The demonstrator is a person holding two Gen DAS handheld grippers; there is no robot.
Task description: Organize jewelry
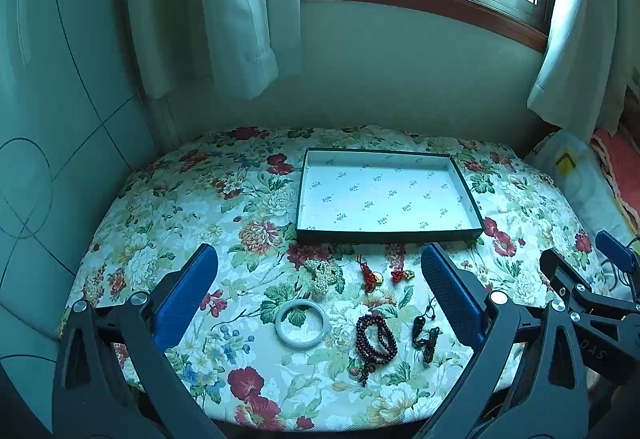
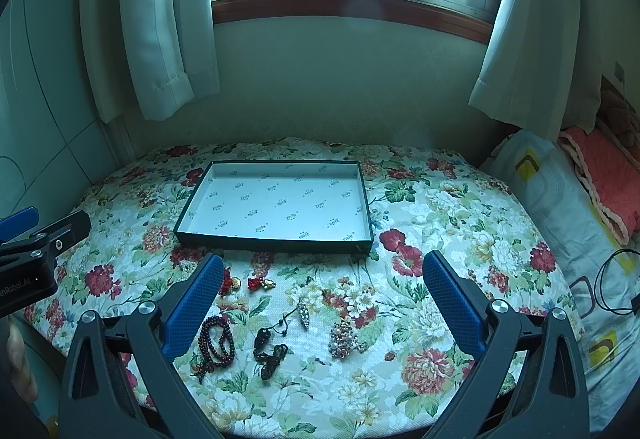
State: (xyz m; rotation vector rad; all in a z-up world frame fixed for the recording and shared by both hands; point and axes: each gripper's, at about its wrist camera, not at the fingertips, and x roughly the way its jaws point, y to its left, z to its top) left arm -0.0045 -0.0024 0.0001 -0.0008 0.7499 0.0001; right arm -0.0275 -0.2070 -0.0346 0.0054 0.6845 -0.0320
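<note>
Blue ribbed pads line both tools, and each pair stands spread wide with nothing between them: the left gripper point(image 1: 319, 281) hangs above the near half of the flowered cloth point(image 1: 168, 207), and the right gripper point(image 2: 322, 287) hovers a little further to the right over the same cloth. Nothing has gone into the shallow box point(image 1: 468, 235), whose printed white lining is bare, so the work looks to be at its very start. Below the left tool lie the pale bangle point(image 1: 302, 326), the dark red bead strand point(image 1: 376, 339) and the black cord pendant point(image 1: 425, 335), with a heap of small pale beads point(image 1: 322, 274) and two red-and-gold charms point(image 1: 384, 275) nearer the box. A sound first pick would likely be the bangle: it is rigid, lies apart from its neighbours, and a pinch across one side of the ring should hold, whereas the bead strand and cord may trail and snag on the cloth, so they want a grip on a bunched part and a clear lift over the box wall. The left view alone shows the bangle and the pale bead heap in full; the right view hides them behind its own finger but reveals a pearly cluster brooch point(image 2: 344, 337) and a slim sparkling clip point(image 2: 303, 313), plus bedding point(image 2: 568, 195) and a black cable point(image 2: 612, 287) off the cloth's right edge
</note>
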